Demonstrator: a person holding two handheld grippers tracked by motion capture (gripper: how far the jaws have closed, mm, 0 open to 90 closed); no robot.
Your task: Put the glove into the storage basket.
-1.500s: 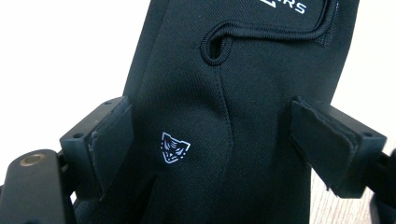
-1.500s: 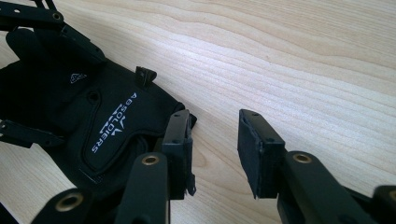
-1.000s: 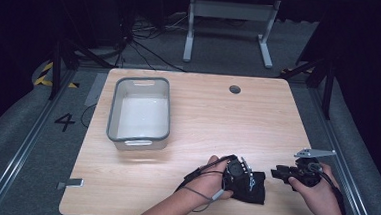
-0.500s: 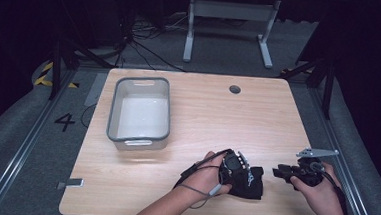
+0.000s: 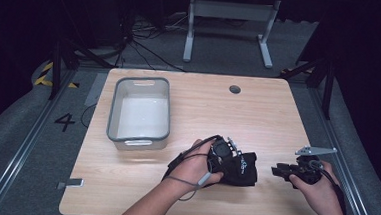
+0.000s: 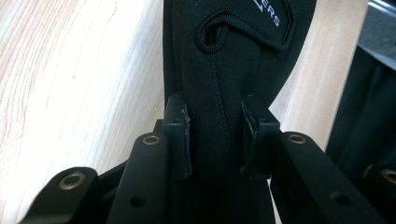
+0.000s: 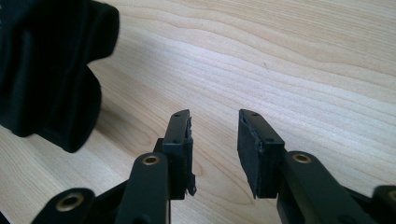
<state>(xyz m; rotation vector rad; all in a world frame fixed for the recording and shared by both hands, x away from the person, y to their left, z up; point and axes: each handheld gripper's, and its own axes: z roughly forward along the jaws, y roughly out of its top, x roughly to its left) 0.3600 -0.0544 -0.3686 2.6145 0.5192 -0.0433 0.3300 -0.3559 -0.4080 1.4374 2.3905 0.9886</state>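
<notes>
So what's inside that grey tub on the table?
Nothing that I can see: the grey tub shows a bare white floor. Its near wall hides a thin strip of that floor from the high view.

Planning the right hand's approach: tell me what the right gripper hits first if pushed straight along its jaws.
Probably bare table. The right gripper, jaws apart, looks along open wood; the black fabric item lies off to one side of that line, though depth is hard to judge.
</notes>
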